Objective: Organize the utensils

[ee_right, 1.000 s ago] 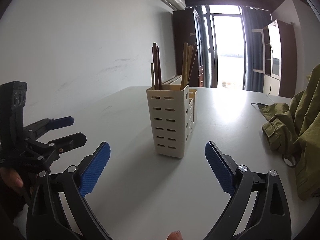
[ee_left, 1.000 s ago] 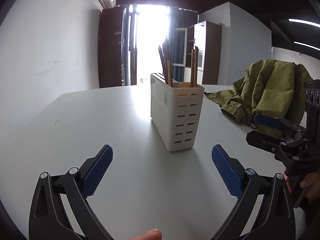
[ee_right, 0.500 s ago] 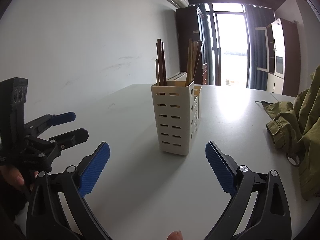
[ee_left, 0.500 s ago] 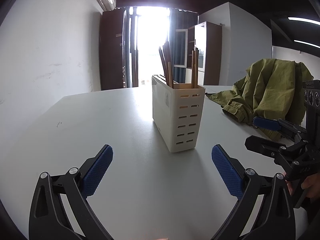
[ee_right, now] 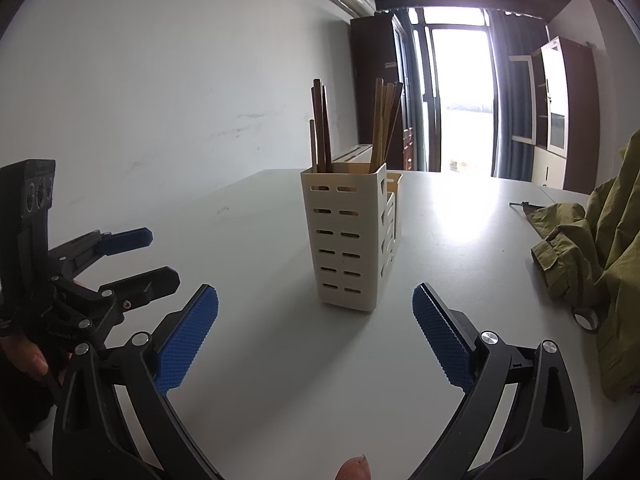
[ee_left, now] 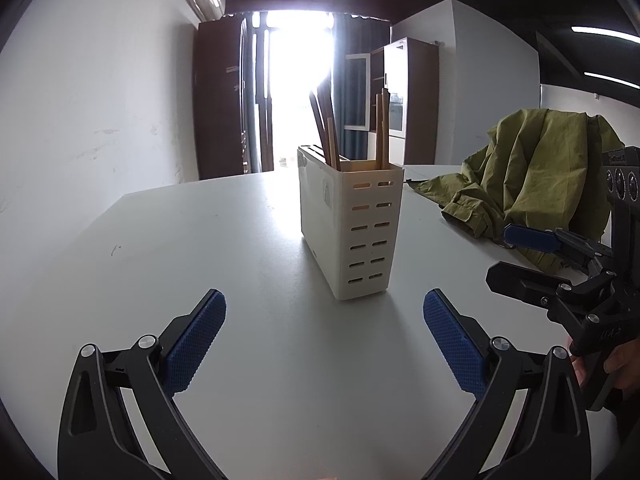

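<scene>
While both grippers hover low over the white table (ee_left: 168,232), each stands with its blue-padded jaws wide apart and nothing between them. Seen from the right wrist, the left gripper (ee_right: 154,256) sits at nine o'clock, its handle and the hand holding it cut off by the frame edge. At twelve o'clock stands one cream slotted utensil holder (ee_right: 348,240), upright on the table and apart from both grippers. Its front compartment holds two bunches of chopsticks (ee_right: 320,128): about three dark ones on the left, about five paler ones on the right, though overlap blurs the exact count. A lower compartment behind is mostly hidden. At three o'clock lies one crumpled olive-green jacket (ee_right: 592,240), partly cropped. In the left wrist view the right gripper (ee_left: 520,258) shows at three o'clock, before that jacket.
</scene>
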Demonstrator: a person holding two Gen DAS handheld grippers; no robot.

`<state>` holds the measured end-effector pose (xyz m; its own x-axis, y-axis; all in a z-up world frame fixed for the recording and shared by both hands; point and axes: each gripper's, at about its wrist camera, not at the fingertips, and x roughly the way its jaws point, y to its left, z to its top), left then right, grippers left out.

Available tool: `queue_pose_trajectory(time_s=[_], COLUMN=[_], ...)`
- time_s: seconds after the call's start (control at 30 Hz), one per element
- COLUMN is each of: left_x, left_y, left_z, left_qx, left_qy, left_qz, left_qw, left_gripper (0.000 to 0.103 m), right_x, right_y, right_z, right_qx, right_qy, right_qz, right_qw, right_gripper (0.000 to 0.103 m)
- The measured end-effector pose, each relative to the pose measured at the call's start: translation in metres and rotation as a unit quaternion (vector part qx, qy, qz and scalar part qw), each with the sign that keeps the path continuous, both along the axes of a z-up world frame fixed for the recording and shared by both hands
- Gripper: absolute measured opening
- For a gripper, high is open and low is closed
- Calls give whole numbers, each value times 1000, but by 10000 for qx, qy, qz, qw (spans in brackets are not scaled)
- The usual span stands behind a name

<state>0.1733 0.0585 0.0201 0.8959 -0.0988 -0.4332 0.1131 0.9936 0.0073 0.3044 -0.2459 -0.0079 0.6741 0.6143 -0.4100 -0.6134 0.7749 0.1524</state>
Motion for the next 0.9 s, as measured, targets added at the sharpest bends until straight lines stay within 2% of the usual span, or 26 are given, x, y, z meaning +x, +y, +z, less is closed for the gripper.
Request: queue_pose_trajectory(time_s=[0.4,0.9], left_x=[-4,-5], left_y=[-2,-2], left_z=[2,3], left_qx=[48,36], left_qy=[-118,-63], left_qz=[3,-85], left_qw=[9999,9999], left_gripper=[97,97], right_x=[-3,-4], right_y=[4,5], right_z=[0,1], right_qx=[-139,-175], right_qy=[-118,-161], right_qz=[46,73], right_qw=[9998,9997], right_gripper=[99,99])
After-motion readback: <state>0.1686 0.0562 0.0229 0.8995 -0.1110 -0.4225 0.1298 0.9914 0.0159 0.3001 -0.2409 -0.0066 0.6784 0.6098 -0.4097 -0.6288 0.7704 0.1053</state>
